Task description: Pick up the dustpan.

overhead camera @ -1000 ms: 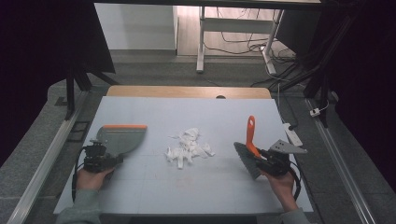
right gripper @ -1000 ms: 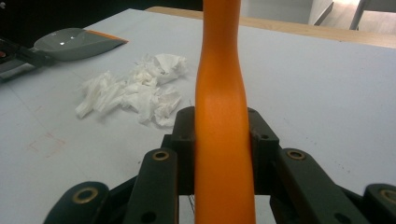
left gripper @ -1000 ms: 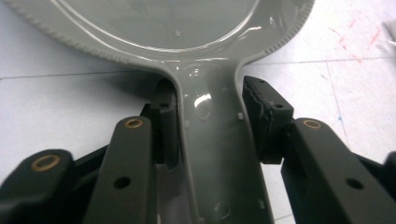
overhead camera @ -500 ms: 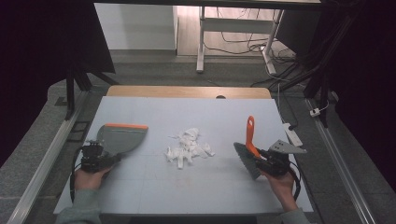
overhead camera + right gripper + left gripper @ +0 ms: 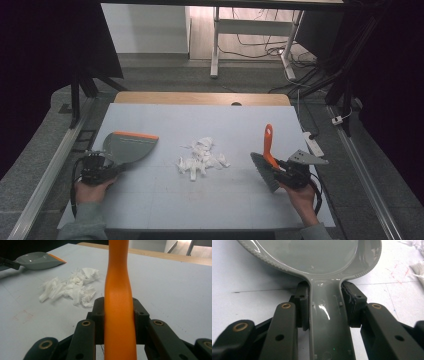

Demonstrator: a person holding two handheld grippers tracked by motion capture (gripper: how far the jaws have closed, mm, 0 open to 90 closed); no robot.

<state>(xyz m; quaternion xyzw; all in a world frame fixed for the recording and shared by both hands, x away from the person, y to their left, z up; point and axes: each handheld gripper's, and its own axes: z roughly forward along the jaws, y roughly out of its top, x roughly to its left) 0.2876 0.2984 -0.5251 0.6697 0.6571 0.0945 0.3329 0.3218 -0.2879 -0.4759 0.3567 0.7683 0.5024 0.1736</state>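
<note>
Ready to sweep: left gripper (image 5: 102, 170) clamped on dustpan (image 5: 127, 146) handle at left, right gripper (image 5: 286, 172) clenched on brush (image 5: 266, 159) at right, paper scraps (image 5: 201, 158) mid-table between. Next, likely: brush down, scraps pushed left into pan's orange lip.

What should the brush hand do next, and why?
Probably sweep the brush left toward the white paper scraps. The right gripper is shut on its orange handle, and the left gripper is shut on the grey dustpan, which lies on the table on the far side of the scraps, apart from them.
</note>
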